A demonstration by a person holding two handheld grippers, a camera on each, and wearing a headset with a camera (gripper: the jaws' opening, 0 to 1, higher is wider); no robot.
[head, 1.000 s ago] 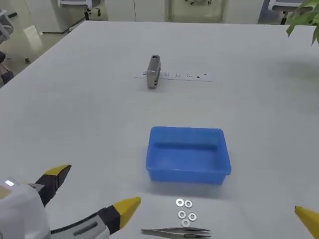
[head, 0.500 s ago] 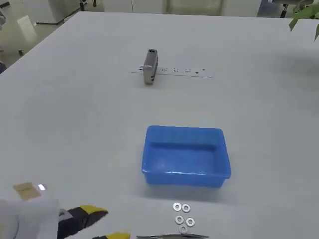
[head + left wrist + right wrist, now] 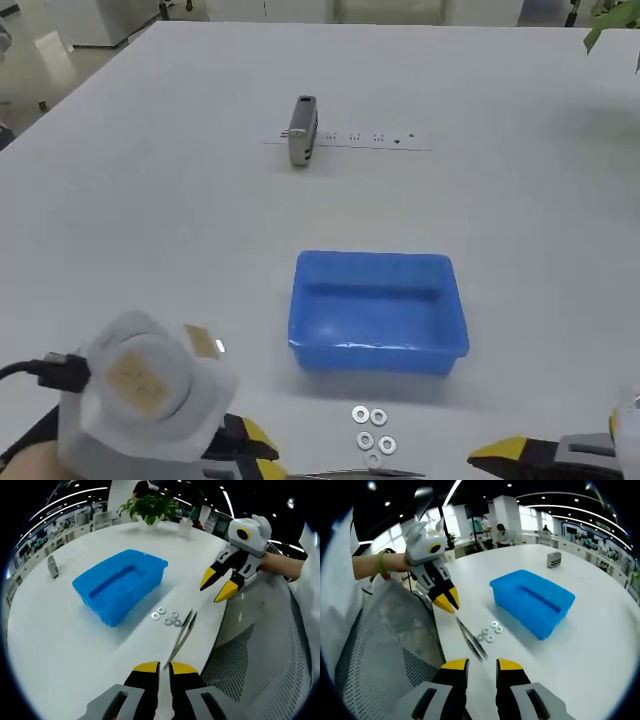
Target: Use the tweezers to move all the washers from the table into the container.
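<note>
Several small metal washers [image 3: 372, 432] lie in a cluster on the white table, just in front of the blue container [image 3: 375, 262]. Thin metal tweezers [image 3: 350, 474] lie flat beside them, nearer the table edge. My left gripper [image 3: 165, 669] has its yellow tips almost together at the near end of the tweezers [image 3: 181, 635]; I cannot tell whether they touch. It sits low at the left in the head view [image 3: 268, 455]. My right gripper [image 3: 482, 665] faces the tweezers [image 3: 471, 639] from the other side with a small gap between its jaws and nothing in it.
A small grey device [image 3: 303, 130] stands far back on the table beside a row of small marks. A plant [image 3: 150, 507] stands at the far side. Grey mesh [image 3: 250, 645] hangs below the near table edge.
My left gripper has gone from wide open to nearly closed and turned toward the tweezers. The right gripper has come in from the lower right.
</note>
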